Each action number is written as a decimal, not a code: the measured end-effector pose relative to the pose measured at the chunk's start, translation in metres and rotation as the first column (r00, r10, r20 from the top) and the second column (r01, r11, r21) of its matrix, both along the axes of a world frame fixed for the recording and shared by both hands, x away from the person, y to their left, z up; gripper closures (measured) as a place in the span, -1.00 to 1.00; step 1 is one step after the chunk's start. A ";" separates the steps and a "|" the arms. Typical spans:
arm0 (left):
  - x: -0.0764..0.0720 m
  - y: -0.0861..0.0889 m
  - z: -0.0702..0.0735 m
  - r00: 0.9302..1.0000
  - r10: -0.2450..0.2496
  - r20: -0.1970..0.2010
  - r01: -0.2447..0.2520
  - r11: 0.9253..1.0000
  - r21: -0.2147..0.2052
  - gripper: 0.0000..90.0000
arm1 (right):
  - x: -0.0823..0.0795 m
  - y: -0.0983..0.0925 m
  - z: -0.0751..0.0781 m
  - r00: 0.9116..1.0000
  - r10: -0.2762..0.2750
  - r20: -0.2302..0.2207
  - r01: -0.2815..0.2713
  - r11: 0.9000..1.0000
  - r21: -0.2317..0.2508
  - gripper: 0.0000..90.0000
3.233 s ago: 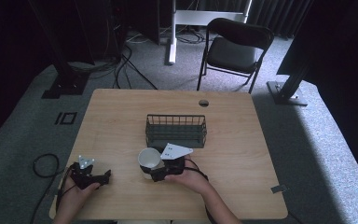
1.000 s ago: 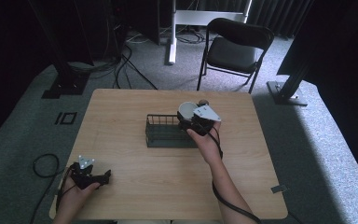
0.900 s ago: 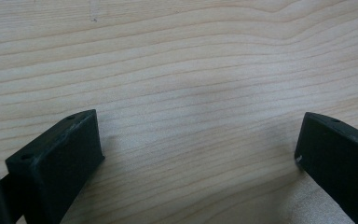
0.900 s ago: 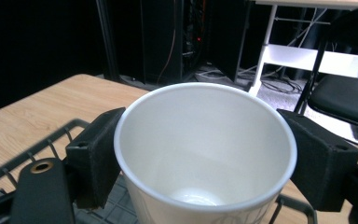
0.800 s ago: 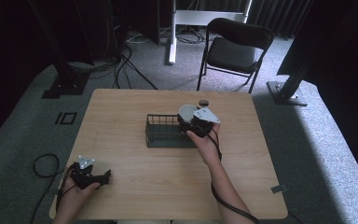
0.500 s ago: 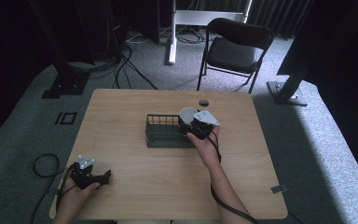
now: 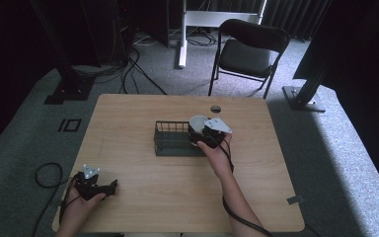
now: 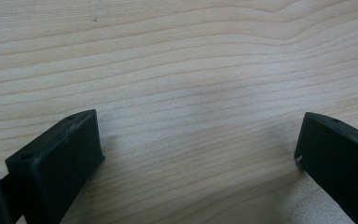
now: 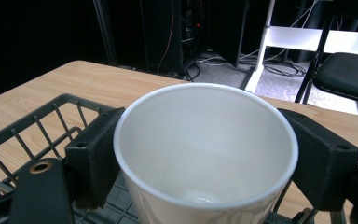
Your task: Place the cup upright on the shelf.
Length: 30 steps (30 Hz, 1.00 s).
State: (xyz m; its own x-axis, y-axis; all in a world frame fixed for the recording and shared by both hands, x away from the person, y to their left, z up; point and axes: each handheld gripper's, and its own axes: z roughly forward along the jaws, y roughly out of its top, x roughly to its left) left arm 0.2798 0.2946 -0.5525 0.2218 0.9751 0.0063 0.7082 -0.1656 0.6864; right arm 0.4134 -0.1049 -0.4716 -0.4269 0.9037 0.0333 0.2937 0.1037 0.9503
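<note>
Though gripped, white cup (image 9: 205,149) upright, empty.

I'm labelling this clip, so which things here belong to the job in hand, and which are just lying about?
In the job:
white cup
wire basket
right hand-held gripper, shut on the cup

Just lying about:
left hand-held gripper, open over the table
folding chair
floor cables

The high view looks forward and down from above the person's side onto the whole light wooden table (image 7: 143,182), taking in the grey carpet and the black folding chair (image 7: 246,52) beyond. The left gripper view faces steeply down, very close to bare tabletop (image 8: 191,70). The right gripper view looks nearly level across the table, close behind a white paper cup (image 9: 205,154) and dark wire basket (image 9: 42,121); it shares that chair (image 9: 349,77) with the high view.
</note>
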 end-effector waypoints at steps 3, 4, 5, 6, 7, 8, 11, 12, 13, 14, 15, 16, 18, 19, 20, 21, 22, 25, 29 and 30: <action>0.000 0.000 0.000 1.000 0.000 0.000 0.000 1.000 0.000 -0.98 | 0.000 0.000 0.000 1.000 0.015 -0.001 -0.015 1.000 -0.006 -0.60; 0.000 0.000 0.000 1.000 0.000 0.000 0.000 1.000 0.000 -0.98 | 0.001 0.000 0.001 1.000 0.019 -0.004 -0.019 1.000 0.001 -0.64; 0.000 0.000 0.000 1.000 0.001 0.000 -0.001 1.000 -0.001 -0.98 | 0.001 -0.001 0.001 0.999 0.035 -0.010 -0.035 0.999 0.018 -0.72; 0.000 0.000 0.000 1.000 0.000 0.000 0.000 1.000 0.000 -0.98 | 0.001 -0.001 0.001 0.999 0.041 -0.007 -0.041 0.999 0.018 -0.73; 0.000 0.000 0.000 1.000 0.000 0.000 0.000 1.000 0.000 -0.98 | 0.000 -0.001 0.002 1.000 0.029 -0.002 -0.029 0.999 0.015 -0.74; 0.000 0.000 0.000 1.000 0.000 0.000 0.000 1.000 0.000 -0.98 | 0.000 -0.002 0.004 0.999 0.032 0.000 -0.032 0.999 0.016 -0.76; 0.000 0.000 0.000 1.000 0.000 0.000 0.000 1.000 0.000 -0.98 | -0.002 -0.004 0.008 0.999 0.037 0.006 -0.037 0.999 0.018 -0.76; 0.000 0.000 0.000 1.000 0.000 0.000 0.000 1.000 0.000 -0.98 | -0.003 -0.004 0.009 0.999 0.044 0.008 -0.044 0.999 0.018 -0.77; 0.000 0.000 0.000 1.000 0.000 0.000 0.000 1.000 0.000 -0.98 | -0.004 -0.005 0.010 0.999 0.047 0.009 -0.047 0.999 0.019 -0.77; 0.000 0.000 0.000 1.000 0.000 0.000 0.000 1.000 0.000 -0.98 | -0.005 -0.006 0.011 0.999 0.045 0.012 -0.045 0.999 0.017 -0.77; 0.000 0.000 0.000 1.000 0.000 0.000 0.000 1.000 0.000 -0.98 | -0.005 -0.007 0.012 0.999 0.046 0.015 -0.046 0.999 0.014 -0.77; 0.000 0.000 0.000 1.000 0.000 0.000 0.000 1.000 0.000 -0.98 | -0.006 -0.008 0.013 0.999 0.047 0.016 -0.047 0.999 0.015 -0.77; 0.000 0.000 0.000 1.000 0.000 0.000 0.000 1.000 0.000 -0.98 | -0.008 -0.010 0.015 0.998 0.050 0.025 -0.051 0.999 0.012 -0.77; 0.000 0.000 0.000 1.000 0.001 0.000 -0.001 1.000 -0.001 -0.98 | -0.008 -0.011 0.015 0.998 0.052 0.024 -0.052 0.999 0.010 -0.77; 0.000 0.000 0.000 1.000 0.000 0.000 0.000 1.000 0.000 -0.98 | -0.009 -0.012 0.016 0.998 0.052 0.028 -0.052 0.999 0.005 -0.77; 0.000 0.000 0.000 1.000 0.000 0.000 0.000 1.000 0.000 -0.98 | -0.011 -0.013 0.016 0.998 0.055 0.026 -0.055 0.998 0.005 -0.77; 0.000 0.000 0.000 1.000 0.000 0.000 0.000 1.000 0.000 -0.98 | -0.012 -0.014 0.016 0.998 0.056 0.028 -0.056 0.998 0.002 -0.77; 0.000 0.000 0.000 1.000 0.000 0.000 0.000 1.000 0.000 -0.98 | -0.016 -0.018 0.017 0.997 0.063 0.033 -0.063 0.998 0.002 -0.77; 0.000 0.000 0.000 1.000 0.000 0.000 0.000 1.000 0.000 -0.98 | -0.023 -0.023 0.018 0.997 0.067 0.046 -0.067 0.998 0.011 -0.77; 0.000 0.000 0.000 1.000 0.000 0.000 0.000 1.000 0.000 -0.98 | -0.025 -0.025 0.018 0.996 0.071 0.046 -0.071 0.997 0.009 -0.77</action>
State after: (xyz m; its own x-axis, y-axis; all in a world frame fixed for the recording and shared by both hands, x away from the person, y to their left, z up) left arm 0.2798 0.2946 -0.5525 0.2218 0.9751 0.0066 0.7083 -0.1658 0.6861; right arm 0.3886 -0.1301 -0.4536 -0.4914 0.8707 0.0214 0.2421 0.1129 0.9636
